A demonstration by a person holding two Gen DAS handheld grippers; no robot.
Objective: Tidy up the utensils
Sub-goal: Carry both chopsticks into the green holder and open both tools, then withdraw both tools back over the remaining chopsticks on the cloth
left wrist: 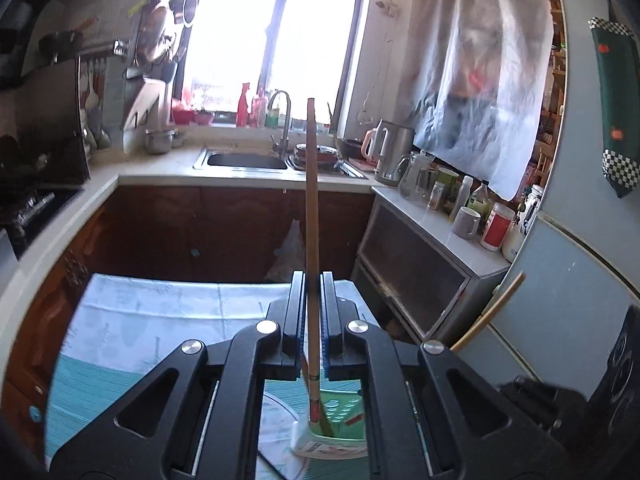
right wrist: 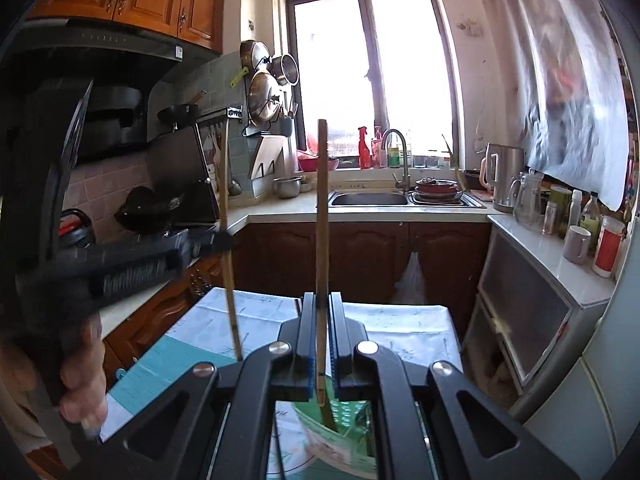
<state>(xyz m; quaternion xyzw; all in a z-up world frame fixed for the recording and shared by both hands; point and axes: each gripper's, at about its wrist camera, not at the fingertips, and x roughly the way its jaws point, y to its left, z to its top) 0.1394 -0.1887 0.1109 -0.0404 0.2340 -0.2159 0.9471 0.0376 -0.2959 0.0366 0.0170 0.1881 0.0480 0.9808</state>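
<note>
A chopstick (left wrist: 311, 208) is held upright at the centre of the left view, clamped between the closed fingers of the left gripper (left wrist: 313, 280), its lower end reaching into a green basket (left wrist: 340, 408) at the bottom centre. In the right view a second chopstick (right wrist: 322, 216) is gripped the same way by the right gripper (right wrist: 320, 300), its fingers shut on it, the tip inside the same basket (right wrist: 352, 412). The left gripper (right wrist: 224, 240) is seen at the left of that frame. The basket stands on a cloth-covered worktop (left wrist: 160, 312). If either stick is released while tilted, it is likely to lean out or tip the light basket; the two sticks could also be knocked together.
</note>
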